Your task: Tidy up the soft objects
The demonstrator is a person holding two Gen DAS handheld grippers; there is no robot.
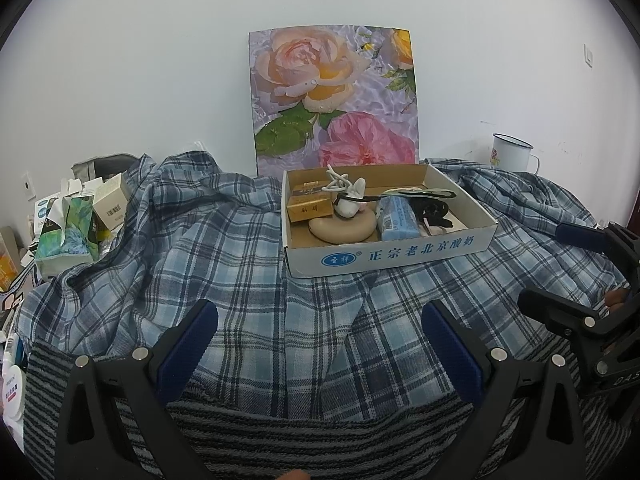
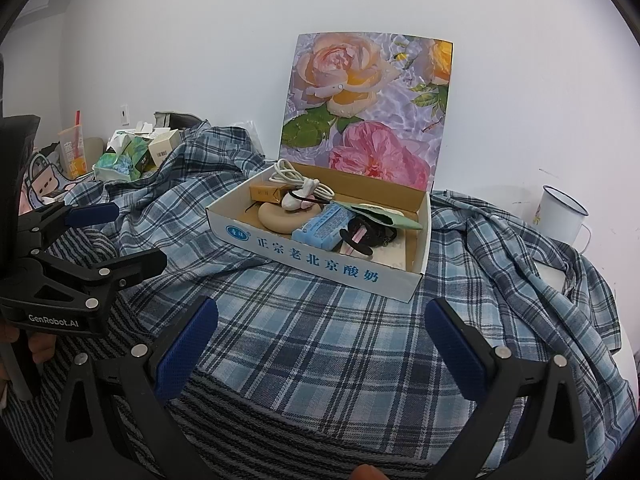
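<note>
A blue plaid shirt (image 1: 248,264) lies spread and rumpled across the bench, its folds bunched at the far left and far right, and beneath its near edge a grey striped towel (image 1: 280,436) shows; both soft things are loose, not folded. On top of the shirt, toward the far middle, sits a shallow cardboard box (image 1: 384,258) of small items, a white cable, a blue packet and a tan round pad among them, so its weight pins the cloth there. The left gripper (image 1: 320,344) hovers low over the near hem with its jaws spread wide and nothing between them; the right gripper (image 2: 320,344) does likewise, released and empty, a little to the right. Held side by side over the near edge, they look placed to take the cloth at two points. A white enamel mug (image 2: 562,216) stands far right, tissue packs (image 1: 66,236) far left.
</note>
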